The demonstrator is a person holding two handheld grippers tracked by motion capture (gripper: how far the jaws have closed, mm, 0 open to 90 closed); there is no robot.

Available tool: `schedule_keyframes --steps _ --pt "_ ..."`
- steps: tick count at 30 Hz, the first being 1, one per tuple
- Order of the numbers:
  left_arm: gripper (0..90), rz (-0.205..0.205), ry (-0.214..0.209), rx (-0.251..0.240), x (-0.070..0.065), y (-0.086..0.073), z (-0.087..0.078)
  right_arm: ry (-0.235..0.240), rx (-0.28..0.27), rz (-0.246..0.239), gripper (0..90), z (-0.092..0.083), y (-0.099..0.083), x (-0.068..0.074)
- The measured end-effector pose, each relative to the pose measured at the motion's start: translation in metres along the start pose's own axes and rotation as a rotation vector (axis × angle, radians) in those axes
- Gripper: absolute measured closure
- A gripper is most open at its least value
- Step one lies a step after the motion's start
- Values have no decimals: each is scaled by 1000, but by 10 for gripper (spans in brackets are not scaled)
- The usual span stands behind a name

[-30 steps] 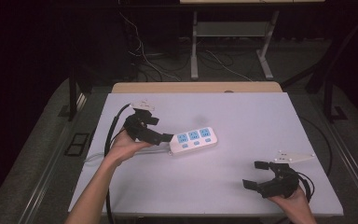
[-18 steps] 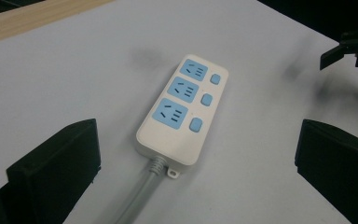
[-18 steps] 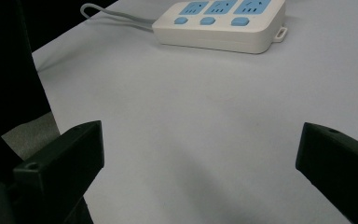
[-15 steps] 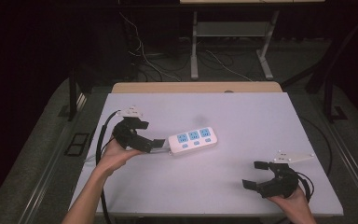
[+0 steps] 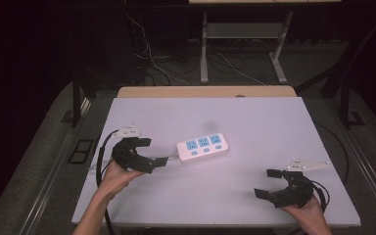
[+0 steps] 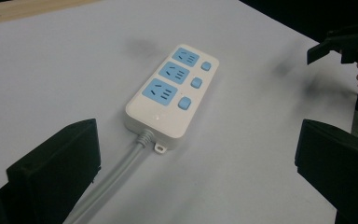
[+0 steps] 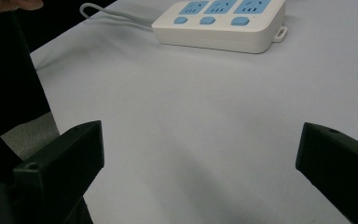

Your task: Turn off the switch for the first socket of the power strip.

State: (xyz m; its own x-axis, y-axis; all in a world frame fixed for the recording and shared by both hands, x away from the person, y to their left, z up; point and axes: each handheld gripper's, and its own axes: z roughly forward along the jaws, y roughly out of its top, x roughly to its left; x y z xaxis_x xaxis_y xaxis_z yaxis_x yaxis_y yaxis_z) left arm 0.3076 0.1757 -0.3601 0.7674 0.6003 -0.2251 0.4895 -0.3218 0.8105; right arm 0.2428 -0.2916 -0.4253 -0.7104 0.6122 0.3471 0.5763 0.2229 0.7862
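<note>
At table's near edge, right gripper (image 5: 271, 184) resting low in a hand, jaws spread wide and holding nothing. Farther in and to the left, left gripper (image 5: 152, 154) likewise wide open and empty, aimed at the cord end of the power strip (image 5: 201, 146) and just short of it. Beyond that, mid-table, white power strip lying flat on the pale table (image 5: 254, 122), grey cord (image 6: 116, 173) trailing back between the left jaws toward the near left edge.

Likely risks (a judgement, not a sighting): closing on the cord rather than the casing, so dragging or twisting the strip; a jaw tip shoving the light casing away before any grip lands.

Counted: two grippers, one power strip, three blue sockets (image 6: 173, 73), three blue switches (image 6: 196, 83), one cord.
</note>
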Motion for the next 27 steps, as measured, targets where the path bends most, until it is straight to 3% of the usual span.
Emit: schedule_keyframes --steps 18,27 --pt "0 -21 -14 -44 -14 -35 6 1 3 -1 7 0 0 1" --pt "0 -28 -37 -29 -18 -50 15 1 3 -3 7 0 0 1"
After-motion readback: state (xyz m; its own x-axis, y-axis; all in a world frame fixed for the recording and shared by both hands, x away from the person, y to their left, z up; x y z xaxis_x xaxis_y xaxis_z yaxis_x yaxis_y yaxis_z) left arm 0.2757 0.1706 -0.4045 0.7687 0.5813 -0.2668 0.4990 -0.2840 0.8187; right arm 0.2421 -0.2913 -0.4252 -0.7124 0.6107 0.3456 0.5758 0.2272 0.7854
